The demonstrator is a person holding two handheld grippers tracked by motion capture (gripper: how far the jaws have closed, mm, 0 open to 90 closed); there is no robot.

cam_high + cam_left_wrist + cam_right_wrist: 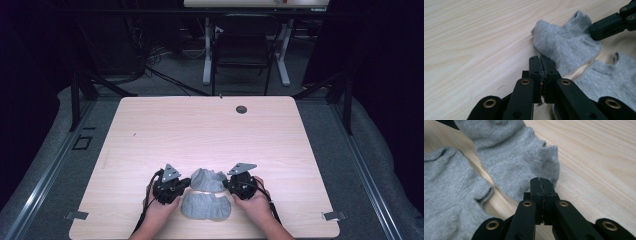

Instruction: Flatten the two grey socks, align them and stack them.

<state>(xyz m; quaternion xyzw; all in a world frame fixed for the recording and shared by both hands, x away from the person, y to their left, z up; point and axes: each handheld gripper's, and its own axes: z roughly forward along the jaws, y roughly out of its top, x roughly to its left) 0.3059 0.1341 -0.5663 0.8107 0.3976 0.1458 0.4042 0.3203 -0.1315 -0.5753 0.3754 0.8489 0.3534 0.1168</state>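
In the left gripper view, the nearer sock [609,80] runs off the right and bottom edges, and the other gripper [614,23] is cut by the top right corner. In the right gripper view, both socks run past the frame; whether the closed jaws pinch cloth is unclear

High view overlooks whole table [150,130]; both gripper views close, share farther sock [564,45].

Two short grey knitted ankle socks lie flat on the pale wooden worktop near its front edge. The farther grey sock [207,180] sits slightly rumpled, cuff open; the nearer grey sock [205,206] lies just beside it, a narrow gap between.
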